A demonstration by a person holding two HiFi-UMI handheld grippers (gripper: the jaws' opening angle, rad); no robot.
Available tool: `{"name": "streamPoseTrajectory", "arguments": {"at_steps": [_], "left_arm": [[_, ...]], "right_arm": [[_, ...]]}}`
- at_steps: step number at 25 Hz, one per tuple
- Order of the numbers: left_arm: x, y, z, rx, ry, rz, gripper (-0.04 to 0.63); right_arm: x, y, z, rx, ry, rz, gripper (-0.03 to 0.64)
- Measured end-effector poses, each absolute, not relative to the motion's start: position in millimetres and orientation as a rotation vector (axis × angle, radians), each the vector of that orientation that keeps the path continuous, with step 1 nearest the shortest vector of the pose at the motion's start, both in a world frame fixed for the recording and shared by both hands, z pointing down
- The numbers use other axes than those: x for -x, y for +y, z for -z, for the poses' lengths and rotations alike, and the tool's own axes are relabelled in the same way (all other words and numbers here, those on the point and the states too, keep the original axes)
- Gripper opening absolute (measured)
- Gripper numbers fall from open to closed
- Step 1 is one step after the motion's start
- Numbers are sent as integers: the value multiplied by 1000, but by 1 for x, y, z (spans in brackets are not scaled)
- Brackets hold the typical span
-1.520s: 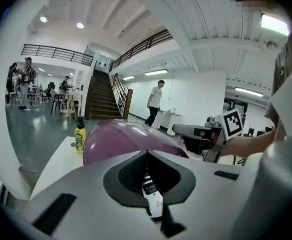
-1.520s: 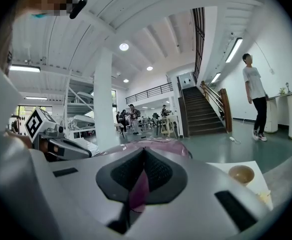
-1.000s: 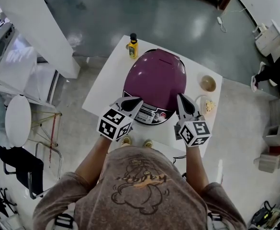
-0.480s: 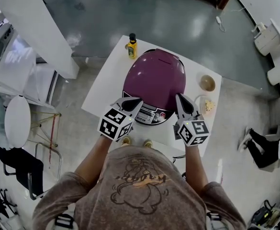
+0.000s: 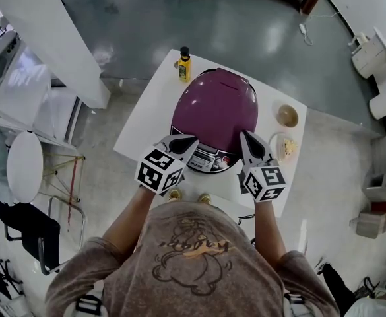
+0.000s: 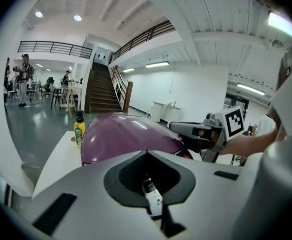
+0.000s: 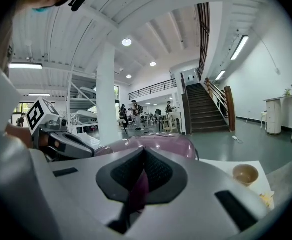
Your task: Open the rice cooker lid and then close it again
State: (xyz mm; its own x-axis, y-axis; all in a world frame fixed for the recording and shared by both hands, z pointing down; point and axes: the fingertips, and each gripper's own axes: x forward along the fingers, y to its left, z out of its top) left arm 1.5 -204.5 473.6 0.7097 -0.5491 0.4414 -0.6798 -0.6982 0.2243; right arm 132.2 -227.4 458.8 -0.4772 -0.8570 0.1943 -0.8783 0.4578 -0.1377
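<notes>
Right gripper view: right gripper (image 7: 144, 150) has its jaws together with nothing between them, only purple showing through the slit. Left gripper (image 6: 146, 153) looks the same, tips meeting and empty, with a strip of the control panel (image 5: 207, 161) visible through the gap. Both sit at the front of the rice cooker (image 5: 214, 121), one at each front corner, and neither clearly touches it.

The lid (image 6: 126, 136) is down and seated, so I'd say the opening step hasn't started. I can't make out a latch or release button from these views.

Risks from here:
- Closed tips on a glossy dome. Any prying or pushing there will likely skate off sideways.
- The panel is right under the left tips. A poke aimed at a latch could land on a panel button instead.
- A forward push instead of a downward press shoves the whole cooker back across the table (image 5: 154, 104) toward the bottle (image 5: 185, 65) just behind it. The bottle is tall and narrow, so it tips easily.
- If the lid is spring-loaded, it pops up into whichever gripper hangs over the front edge.
- On the right side the plate (image 5: 285, 147) and bowl (image 5: 287, 115) are near. An outward swing of the right gripper could clip them.
- The cooker front is near the table's near edge, so pulling on the lid could drag it toward the person.
</notes>
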Motion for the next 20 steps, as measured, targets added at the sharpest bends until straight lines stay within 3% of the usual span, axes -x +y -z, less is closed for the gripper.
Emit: {"name": "streamPoseTrajectory", "arguments": {"at_steps": [20], "left_arm": [[-5, -202, -474, -2608, -960, -549, 18]], "right_arm": [[-128, -226, -472, -1485, -2544, -321, 2]]}}
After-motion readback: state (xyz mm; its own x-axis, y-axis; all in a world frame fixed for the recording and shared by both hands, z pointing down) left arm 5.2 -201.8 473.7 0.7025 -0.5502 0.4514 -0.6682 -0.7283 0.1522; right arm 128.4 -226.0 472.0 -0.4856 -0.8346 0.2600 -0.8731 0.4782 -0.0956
